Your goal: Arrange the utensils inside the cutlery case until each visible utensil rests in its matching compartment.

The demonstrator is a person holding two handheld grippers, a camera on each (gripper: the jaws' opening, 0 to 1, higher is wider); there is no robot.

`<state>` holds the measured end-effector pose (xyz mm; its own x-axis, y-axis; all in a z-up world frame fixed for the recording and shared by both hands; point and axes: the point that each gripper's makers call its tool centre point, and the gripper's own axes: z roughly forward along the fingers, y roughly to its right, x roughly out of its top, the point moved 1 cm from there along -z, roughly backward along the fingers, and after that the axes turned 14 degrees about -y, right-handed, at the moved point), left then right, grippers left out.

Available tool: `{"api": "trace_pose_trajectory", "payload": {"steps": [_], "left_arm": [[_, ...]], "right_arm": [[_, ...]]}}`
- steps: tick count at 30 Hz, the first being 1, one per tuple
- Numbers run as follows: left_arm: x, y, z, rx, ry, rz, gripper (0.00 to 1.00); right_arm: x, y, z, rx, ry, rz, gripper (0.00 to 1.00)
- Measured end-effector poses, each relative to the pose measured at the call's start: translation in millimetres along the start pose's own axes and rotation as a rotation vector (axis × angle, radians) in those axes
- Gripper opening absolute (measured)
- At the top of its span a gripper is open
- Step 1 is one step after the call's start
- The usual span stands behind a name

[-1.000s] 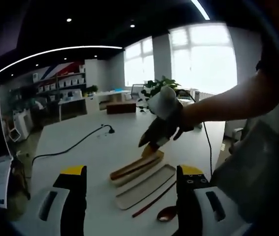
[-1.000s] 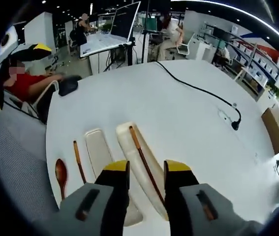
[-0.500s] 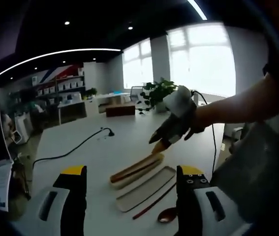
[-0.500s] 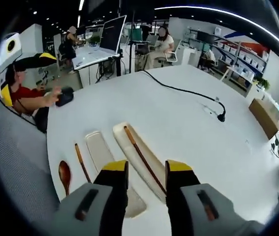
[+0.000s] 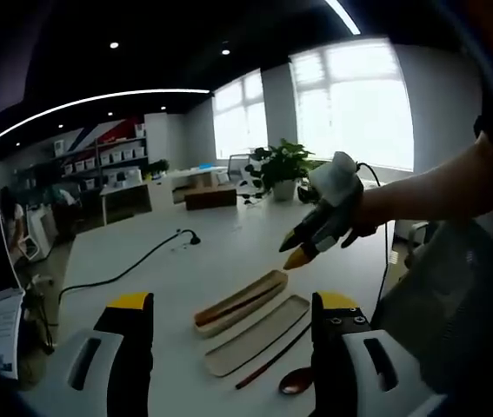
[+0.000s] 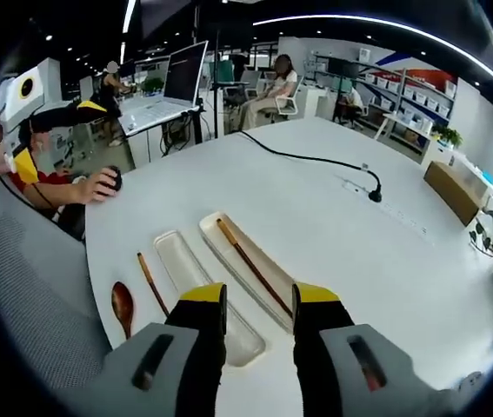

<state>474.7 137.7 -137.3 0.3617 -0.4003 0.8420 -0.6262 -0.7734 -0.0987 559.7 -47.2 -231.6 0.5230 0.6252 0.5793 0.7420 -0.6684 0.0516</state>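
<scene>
Your left gripper hangs above the white table with its jaws wide apart and nothing between them. Ahead of those jaws and between their tips in the left gripper view lie the two halves of the cutlery case: the deeper tray, farther out, and the flat lid, nearer you, side by side and parallel. A pair of brown chopsticks rests lengthwise inside the tray. Just on the near side of the lid a second brown stick lies on the bare table, with a wooden spoon touching or almost touching its near end, close to your left gripper's right jaw.

Your right gripper has its jaws a small gap apart, also empty. From the left gripper view you see it held in the air beyond the tray, your hand around it, its yellow tips pointing down toward the tray's far end without touching anything.

In the right gripper view the tray runs up from between the jaws with the chopsticks in it; the lid lies just left of it, partly under the left jaw. The loose stick and spoon sit left of the lid, near the table's edge. A black cable crosses the far side of the table.
</scene>
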Motion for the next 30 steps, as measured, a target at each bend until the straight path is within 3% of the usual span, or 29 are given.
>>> {"api": "trace_pose_trajectory", "payload": {"steps": [19,30], "left_arm": [[-3.0,2.6,2,-0.003,-0.016,0.014,0.76],[-3.5,0.7,1,0.002,-0.019,0.009,0.76]], "right_arm": [[-13.3,-15,-8,0.023,-0.008,-0.048,0.28],[-20.5,-25,-3,0.048,-0.054,-0.114,0.28]]}}
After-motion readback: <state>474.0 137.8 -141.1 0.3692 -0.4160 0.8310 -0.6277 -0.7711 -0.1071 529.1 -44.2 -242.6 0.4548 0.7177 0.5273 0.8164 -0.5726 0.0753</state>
